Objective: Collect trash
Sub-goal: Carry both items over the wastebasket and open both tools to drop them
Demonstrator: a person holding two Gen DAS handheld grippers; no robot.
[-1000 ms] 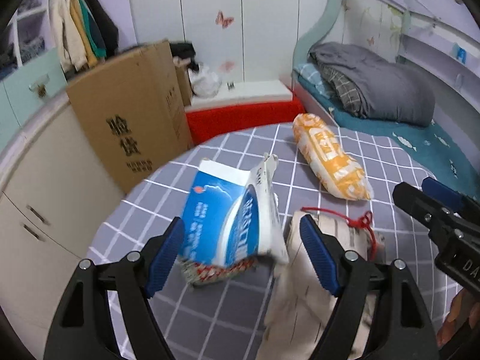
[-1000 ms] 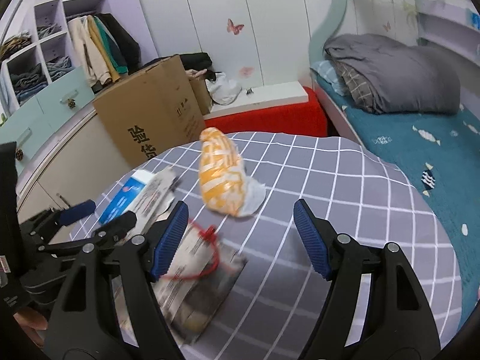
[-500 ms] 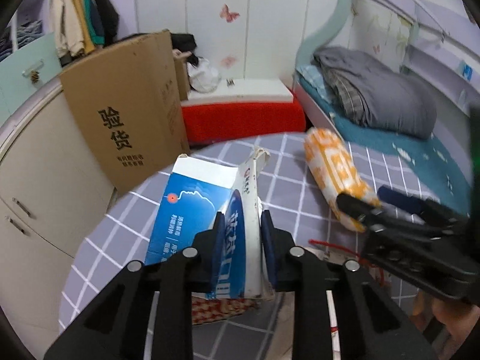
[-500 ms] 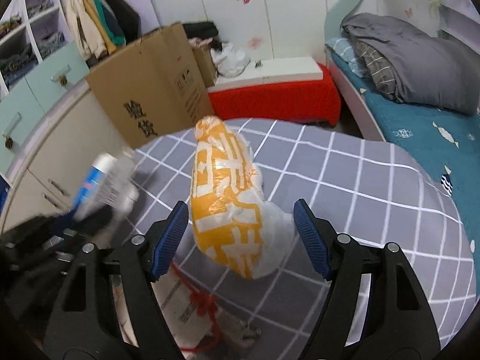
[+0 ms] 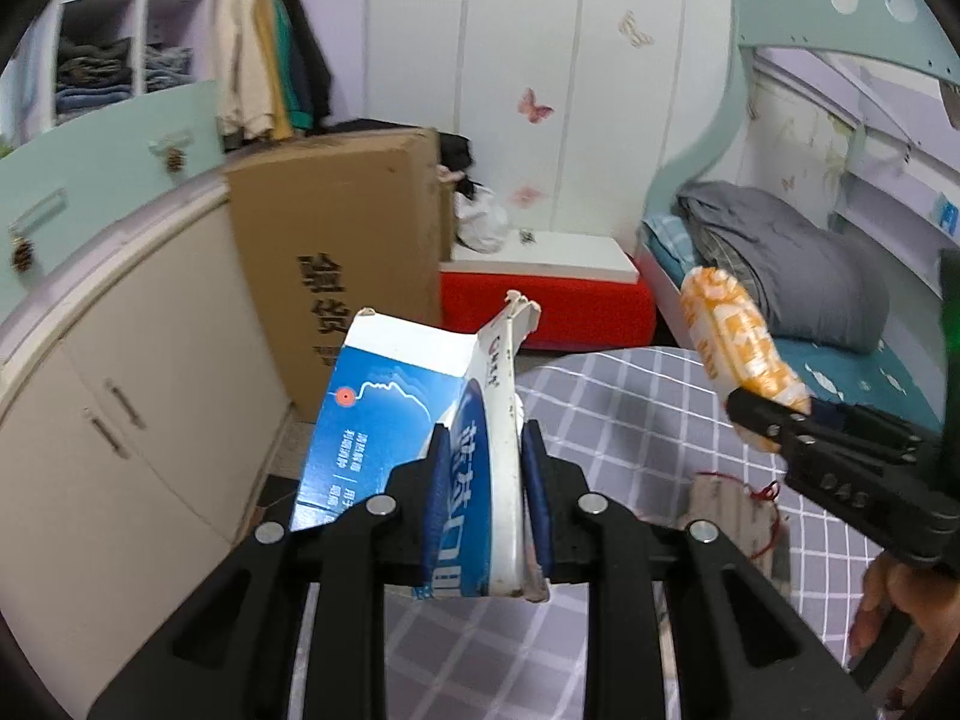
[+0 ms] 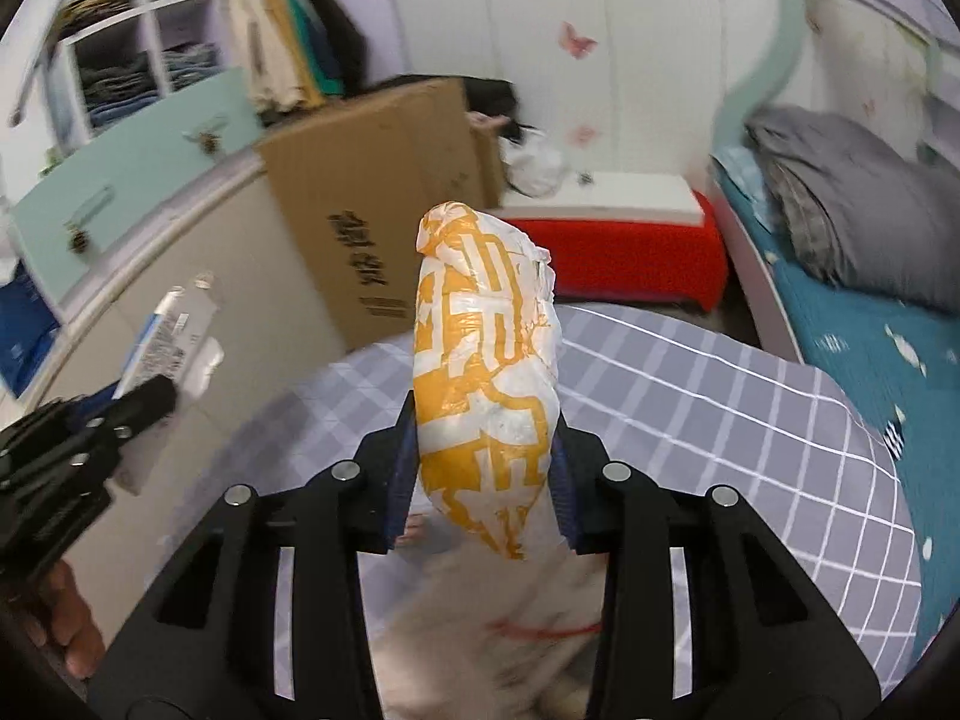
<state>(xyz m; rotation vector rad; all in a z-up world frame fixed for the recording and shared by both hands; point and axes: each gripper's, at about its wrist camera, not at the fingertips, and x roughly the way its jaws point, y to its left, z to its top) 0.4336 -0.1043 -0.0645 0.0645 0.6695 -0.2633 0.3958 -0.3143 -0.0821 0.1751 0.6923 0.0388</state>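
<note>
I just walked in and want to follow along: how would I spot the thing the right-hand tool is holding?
Start at the round table with the grey checked cloth. Above its near side the right gripper is shut on a plump orange-and-white plastic packet. The other held item, a blue-and-white carton, is flat and angular; the packet is soft and rounded.

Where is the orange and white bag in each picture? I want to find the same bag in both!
Left wrist view: the orange and white bag is far right, above the checked table, pinched by the right gripper.
Right wrist view: the bag fills the middle, standing up between the closed fingers.
Shared landmark: the big cardboard box with black writing, left of the bag in both.
</note>
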